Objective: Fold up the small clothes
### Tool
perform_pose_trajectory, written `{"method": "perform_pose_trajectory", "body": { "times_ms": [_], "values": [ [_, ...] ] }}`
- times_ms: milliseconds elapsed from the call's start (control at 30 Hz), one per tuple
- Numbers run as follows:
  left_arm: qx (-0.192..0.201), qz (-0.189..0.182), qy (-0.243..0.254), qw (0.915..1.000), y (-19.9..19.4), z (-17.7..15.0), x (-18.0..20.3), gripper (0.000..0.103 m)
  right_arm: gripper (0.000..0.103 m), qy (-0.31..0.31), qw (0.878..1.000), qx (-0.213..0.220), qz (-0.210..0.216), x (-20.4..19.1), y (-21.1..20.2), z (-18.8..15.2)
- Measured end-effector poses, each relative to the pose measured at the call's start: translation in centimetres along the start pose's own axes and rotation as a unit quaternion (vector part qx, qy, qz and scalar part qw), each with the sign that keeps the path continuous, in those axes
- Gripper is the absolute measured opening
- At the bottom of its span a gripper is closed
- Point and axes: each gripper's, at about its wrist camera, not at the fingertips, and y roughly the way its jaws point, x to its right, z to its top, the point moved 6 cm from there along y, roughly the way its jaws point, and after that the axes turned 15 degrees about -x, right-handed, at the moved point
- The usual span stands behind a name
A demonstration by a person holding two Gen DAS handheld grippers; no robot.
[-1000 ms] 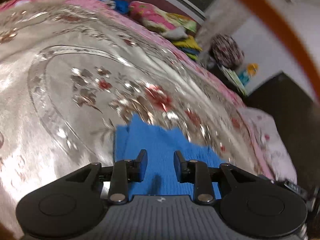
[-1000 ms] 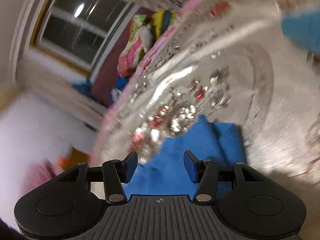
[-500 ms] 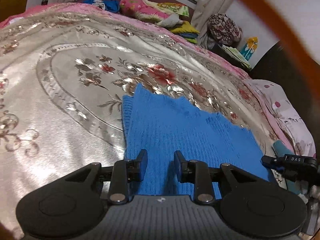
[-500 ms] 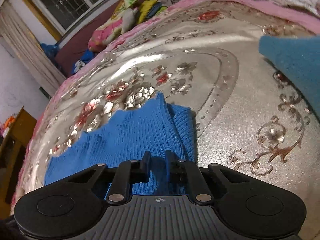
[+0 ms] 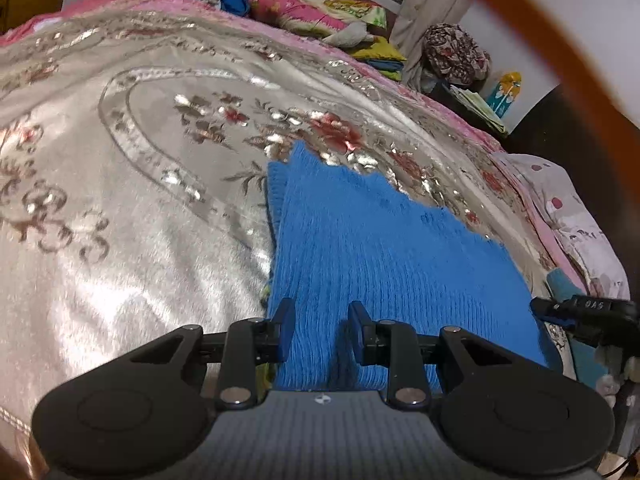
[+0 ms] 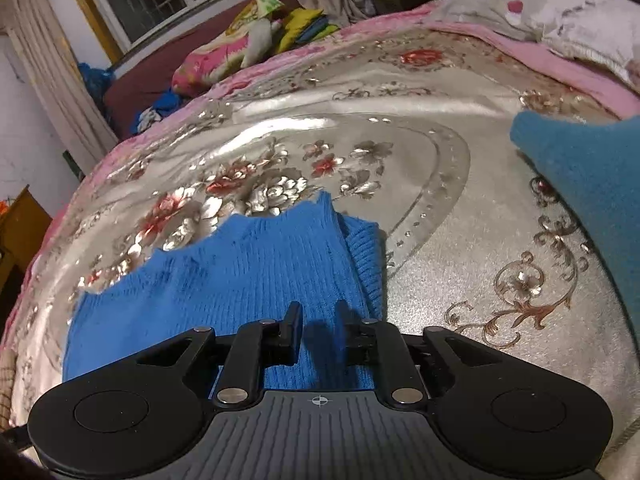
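Note:
A bright blue knitted garment [image 5: 380, 248] lies flat on the silvery flowered bedspread [image 5: 120, 220], with its ribbed edge folded under on one side. My left gripper [image 5: 320, 332] is at the garment's near edge, its jaws narrowly apart and shut on a raised ridge of the knit. In the right wrist view the same garment [image 6: 240, 272] reaches away from my right gripper [image 6: 318, 332]. Those jaws are opening slightly, and a dark pinch of the knit still fills the gap between them. The right gripper's black tip [image 5: 560, 312] shows at the garment's right edge.
A teal cloth [image 6: 580, 184] lies on the bedspread to the right. A flowered pillow [image 6: 560, 12] sits at the bed's far right corner. Piles of colourful clothes [image 5: 320, 12] lie along the far side under a window. An orange band [image 5: 560, 64] crosses the left view.
The right jaws went from wide apart to nearly together on the blue knit. Both views steadied from blur, and more of the garment now lies spread ahead of the left gripper.

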Motion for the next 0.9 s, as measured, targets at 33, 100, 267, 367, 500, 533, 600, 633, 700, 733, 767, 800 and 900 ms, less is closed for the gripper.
{"method": "perform_pose_trajectory", "body": {
  "times_ms": [33, 100, 267, 367, 500, 533, 600, 633, 700, 733, 767, 800, 900],
  "values": [
    [-0.003, -0.001, -0.002, 1.0000, 0.0, -0.1, -0.1, 0.034, 0.017, -0.004, 1.000, -0.006, -0.007, 0.0, 0.3, -0.1],
    [-0.002, -0.002, -0.004, 1.0000, -0.2, -0.2, 0.0, 0.034, 0.016, -0.005, 1.000, -0.008, -0.016, -0.2, 0.4, -0.2],
    [-0.001, 0.003, 0.014, 0.9999, -0.7, -0.8, 0.2, 0.034, 0.021, -0.009, 1.000, 0.001, -0.016, -1.2, -0.9, -0.6],
    [-0.009, 0.005, 0.016, 0.9998, -0.5, -1.1, -0.1, 0.034, 0.020, -0.025, 0.999, -0.027, -0.037, -1.5, 0.3, -1.3],
    [-0.007, -0.003, 0.006, 1.0000, -1.1, -1.2, -0.3, 0.034, 0.021, -0.010, 0.999, -0.019, -0.038, -1.9, -0.3, -1.2],
    [-0.004, -0.006, 0.006, 1.0000, -1.3, -1.2, -0.4, 0.034, 0.021, -0.011, 0.999, -0.016, -0.037, -2.1, -0.6, -1.2],
    [-0.003, -0.004, 0.003, 1.0000, -1.4, -1.4, -0.7, 0.035, 0.021, -0.018, 0.999, -0.010, -0.038, -2.5, -1.0, -1.4],
    [-0.008, -0.004, -0.001, 1.0000, -1.3, -1.5, -1.0, 0.035, 0.021, -0.020, 0.999, -0.011, -0.037, -2.7, -1.1, -1.6],
    [-0.021, -0.001, -0.011, 0.9997, -0.8, -1.7, -1.5, 0.035, 0.021, -0.023, 0.998, -0.036, -0.045, -2.8, -0.4, -2.0],
    [-0.025, -0.001, -0.013, 0.9996, -0.7, -1.9, -1.7, 0.035, 0.020, -0.023, 0.997, -0.050, -0.055, -2.8, 0.2, -2.3],
    [-0.023, -0.003, -0.012, 0.9996, -0.7, -2.1, -1.8, 0.035, 0.020, -0.023, 0.997, -0.051, -0.060, -2.8, 0.2, -2.4],
    [-0.022, -0.005, -0.009, 0.9997, -0.9, -2.2, -1.7, 0.035, 0.021, -0.022, 0.997, -0.047, -0.062, -3.0, 0.1, -2.4],
    [-0.019, -0.008, 0.004, 0.9998, -1.2, -2.3, -1.4, 0.035, 0.023, -0.016, 0.998, -0.033, -0.051, -4.0, -0.9, -2.3]
  ]
}}
